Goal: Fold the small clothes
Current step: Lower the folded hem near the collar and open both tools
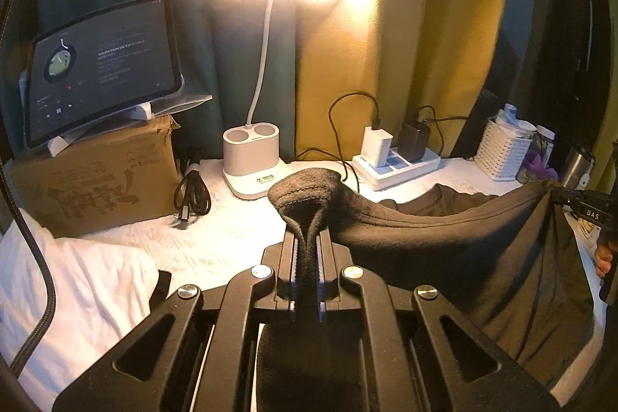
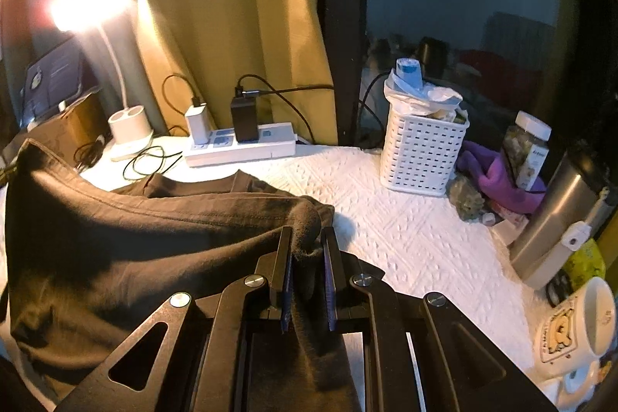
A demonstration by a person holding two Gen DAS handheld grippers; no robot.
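A dark brown garment [image 1: 463, 250] hangs stretched between my two grippers above the white textured table cover [image 1: 216, 242]. My left gripper [image 1: 307, 238] is shut on one bunched corner of it, which bulges out past the fingertips. The other corner is pinched by my right gripper [image 2: 307, 238], with folded cloth between the pads. In the right wrist view the garment [image 2: 116, 230] spreads to the left, its far edge lying on the table cover [image 2: 405, 230]. The right gripper also shows at the right edge of the left wrist view [image 1: 579, 203], next to a person's hand [image 1: 604, 257].
At the back stand a lit desk lamp [image 1: 251, 157], a power strip with chargers [image 1: 394, 161], a cardboard box [image 1: 92, 180] carrying a tablet [image 1: 100, 64], and a white basket [image 2: 421, 153]. A steel flask [image 2: 556, 219], a jar [image 2: 529, 149] and a mug [image 2: 575, 331] crowd the right side.
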